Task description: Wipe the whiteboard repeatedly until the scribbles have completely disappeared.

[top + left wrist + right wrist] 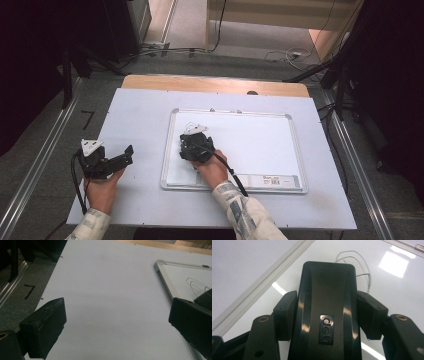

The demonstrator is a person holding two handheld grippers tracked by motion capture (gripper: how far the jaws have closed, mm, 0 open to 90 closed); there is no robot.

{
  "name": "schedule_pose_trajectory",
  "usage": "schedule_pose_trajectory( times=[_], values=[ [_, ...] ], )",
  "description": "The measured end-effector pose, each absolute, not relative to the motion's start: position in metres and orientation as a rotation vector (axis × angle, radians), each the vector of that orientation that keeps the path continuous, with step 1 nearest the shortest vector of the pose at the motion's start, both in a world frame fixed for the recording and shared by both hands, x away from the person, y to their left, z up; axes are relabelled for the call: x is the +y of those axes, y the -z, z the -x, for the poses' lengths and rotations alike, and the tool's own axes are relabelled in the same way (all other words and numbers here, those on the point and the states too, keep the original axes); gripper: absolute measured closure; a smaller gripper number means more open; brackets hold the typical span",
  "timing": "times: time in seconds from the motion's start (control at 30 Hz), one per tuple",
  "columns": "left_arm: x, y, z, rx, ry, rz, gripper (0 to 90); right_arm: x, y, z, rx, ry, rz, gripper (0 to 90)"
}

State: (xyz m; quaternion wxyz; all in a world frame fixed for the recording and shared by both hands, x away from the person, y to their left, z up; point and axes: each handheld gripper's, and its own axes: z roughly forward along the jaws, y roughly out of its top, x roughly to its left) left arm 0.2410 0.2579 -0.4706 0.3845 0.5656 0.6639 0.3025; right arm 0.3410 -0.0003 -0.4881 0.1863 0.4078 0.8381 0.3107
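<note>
Clearly the right gripper [196, 144] is clamped on a black eraser [325, 307], one jaw pressed against each long side, and it rests the eraser on the whiteboard [260, 145] near its left edge. Just past the eraser's far end sit a few thin looping pen marks [359, 262], so the work in hand looks like wiping them off.

The eraser is a stiff, glossy plastic block, light and not fragile, though its smooth sides could slip under a loose pinch. The hold around its middle looks sound: it keeps the block level and lets the hand press the underside flat. What the underside is made of I cannot see; probably felt.

The left gripper [107, 159] hovers or rests on the white sheet [135, 115] left of the board, well apart from the eraser, its jaws spread wide with nothing between them. It could steady the board's frame [163, 277] if wiping makes it slide.
</note>
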Motion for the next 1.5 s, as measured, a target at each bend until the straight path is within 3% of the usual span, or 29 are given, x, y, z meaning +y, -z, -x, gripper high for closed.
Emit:
schedule_pose_trajectory(
  times=[0.7, 1.5],
  values=[
    [0.261, 0.471, -0.239, 1.698, -0.770, -1.433, 1.9, 0.025, 0.488, -0.348, 2.376, -0.894, -1.128, 35.9],
    [0.263, 0.471, -0.237, 1.707, -0.768, -1.424, 1.8, -0.025, 0.486, -0.378, 2.285, -0.850, -1.245, 36.1]
  ],
)
